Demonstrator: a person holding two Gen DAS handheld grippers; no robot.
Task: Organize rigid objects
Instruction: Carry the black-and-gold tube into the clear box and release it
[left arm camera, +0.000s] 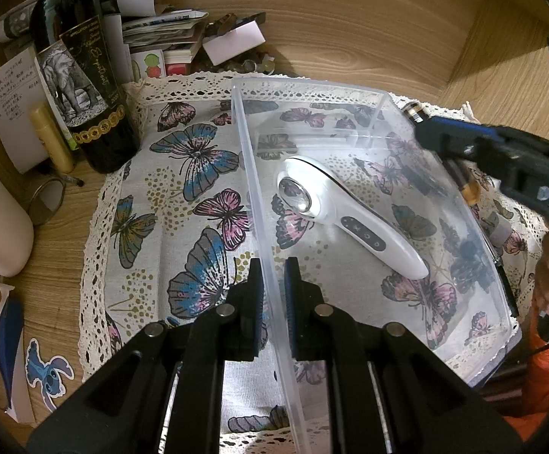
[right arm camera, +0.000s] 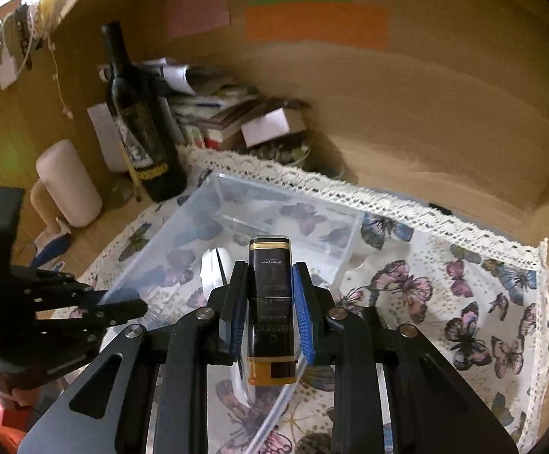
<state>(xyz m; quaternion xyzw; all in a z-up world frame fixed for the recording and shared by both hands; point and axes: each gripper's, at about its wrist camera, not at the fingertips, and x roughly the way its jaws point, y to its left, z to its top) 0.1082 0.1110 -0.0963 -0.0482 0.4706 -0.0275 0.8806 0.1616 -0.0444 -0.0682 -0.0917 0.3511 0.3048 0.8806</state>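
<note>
Left gripper point(left arm camera: 272, 283) is sitting nearest the lens, its jaws pinching the near wall of the clear plastic bin point(left arm camera: 463, 204) on the butterfly cloth point(left arm camera: 183, 189) covering the desk. White handheld device point(left arm camera: 335, 212) is lying inside the bin. Right gripper point(right arm camera: 270, 299) is hanging over the bin's edge, jaws clamping a black and gold lipstick-style tube point(right arm camera: 270, 302). Wine bottle point(left arm camera: 81, 75) is standing off to the side.
</note>
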